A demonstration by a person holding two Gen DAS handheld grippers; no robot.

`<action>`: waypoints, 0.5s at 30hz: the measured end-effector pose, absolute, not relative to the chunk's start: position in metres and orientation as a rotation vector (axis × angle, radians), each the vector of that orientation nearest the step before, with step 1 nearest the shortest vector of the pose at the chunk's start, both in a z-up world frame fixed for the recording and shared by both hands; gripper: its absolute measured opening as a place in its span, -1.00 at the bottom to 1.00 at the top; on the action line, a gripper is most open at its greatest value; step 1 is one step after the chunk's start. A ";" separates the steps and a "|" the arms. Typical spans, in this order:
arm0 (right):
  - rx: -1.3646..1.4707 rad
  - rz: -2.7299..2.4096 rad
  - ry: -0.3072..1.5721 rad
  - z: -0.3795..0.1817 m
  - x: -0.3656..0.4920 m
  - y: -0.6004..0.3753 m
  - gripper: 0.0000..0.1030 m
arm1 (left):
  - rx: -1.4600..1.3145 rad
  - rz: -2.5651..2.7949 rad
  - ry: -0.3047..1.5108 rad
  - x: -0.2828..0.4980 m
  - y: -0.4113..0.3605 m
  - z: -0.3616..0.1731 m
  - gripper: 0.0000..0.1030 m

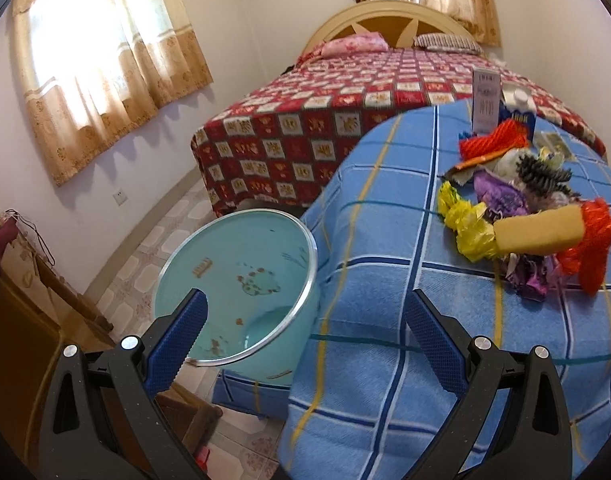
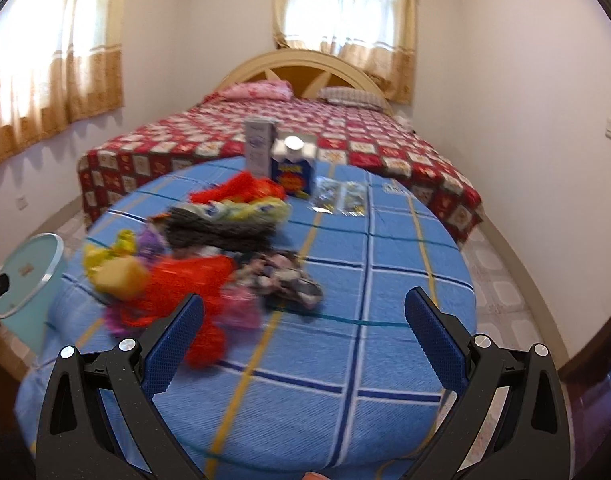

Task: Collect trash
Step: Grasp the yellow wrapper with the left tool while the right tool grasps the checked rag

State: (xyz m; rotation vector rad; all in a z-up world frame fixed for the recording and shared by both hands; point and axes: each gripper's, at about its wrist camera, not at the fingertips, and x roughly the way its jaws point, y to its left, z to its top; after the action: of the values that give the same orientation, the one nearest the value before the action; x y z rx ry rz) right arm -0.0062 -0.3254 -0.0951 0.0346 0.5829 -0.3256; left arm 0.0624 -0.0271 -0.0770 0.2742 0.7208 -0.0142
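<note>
Two empty grippers, left (image 1: 305,322) and right (image 2: 305,320), jaws apart: the trash pile (image 2: 193,252) on the desk (image 2: 345,360) lies ahead-left of the nearer right one, beside the left-edge bin (image 1: 233,292).

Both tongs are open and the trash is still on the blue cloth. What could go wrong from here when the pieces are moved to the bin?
1. The light blue plastic bin stands on the floor below the edge of the table covered in blue checked cloth; pieces released too early may fall beside it.
2. The pile of crumpled coloured wrappers is tangled, so the open left tongs or right tongs could drag extra pieces off.
3. The blue milk carton stands upright close behind and could tip.
</note>
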 end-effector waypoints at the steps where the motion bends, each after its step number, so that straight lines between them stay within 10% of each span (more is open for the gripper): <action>1: 0.034 -0.337 0.584 -0.099 -0.004 -0.329 0.91 | 0.275 -0.014 0.730 0.068 -0.032 -0.082 0.88; 15: 0.095 -0.414 0.589 -0.127 0.014 -0.382 0.91 | 0.228 -0.081 0.738 0.116 -0.102 -0.084 0.88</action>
State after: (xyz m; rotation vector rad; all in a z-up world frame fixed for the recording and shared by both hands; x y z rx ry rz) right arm 0.0141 -0.3821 -0.1275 0.0953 0.5885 -0.4145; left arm 0.1164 -0.1019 -0.0839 0.2279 0.7379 -0.0808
